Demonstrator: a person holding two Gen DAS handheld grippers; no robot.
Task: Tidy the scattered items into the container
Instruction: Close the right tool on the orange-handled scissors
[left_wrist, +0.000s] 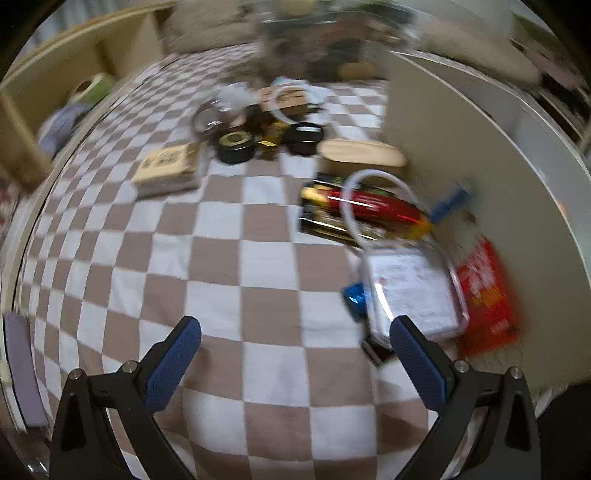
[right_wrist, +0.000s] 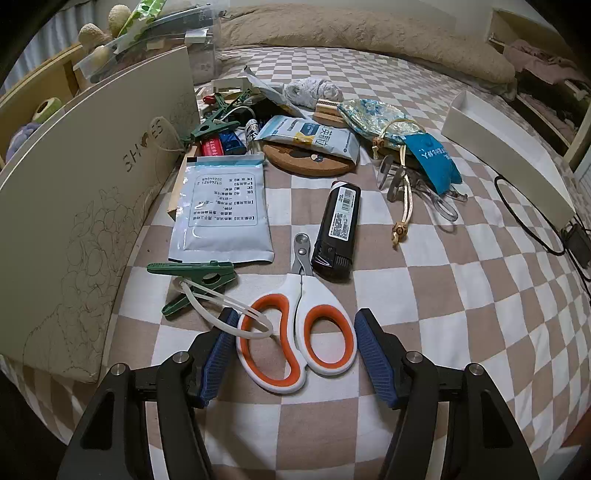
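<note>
While spread wide either side of scissors (right_wrist: 300, 334) handles, right gripper (right_wrist: 295, 354) grips nothing (green clip (right_wrist: 192, 282) at 10 o'clock); left gripper (left_wrist: 295, 365) wide, empty over checkered cloth (left_wrist: 221, 258).

Clearance, both wrist views
Open checkered bed (left_wrist: 229, 266) is seen leftward; passage is blocked by the shoe box (right_wrist: 92, 192) wall and clutter around the scissors (right_wrist: 299, 332).

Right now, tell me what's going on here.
A person is tidying clutter off a checkered bedspread with two handheld grippers. The right gripper is open, its fingers straddling the handles of the scissors, not yet closed on them. The left gripper is open and holds nothing, beside a clear packet. That view is blurred. A shoe box stands alongside.
</note>
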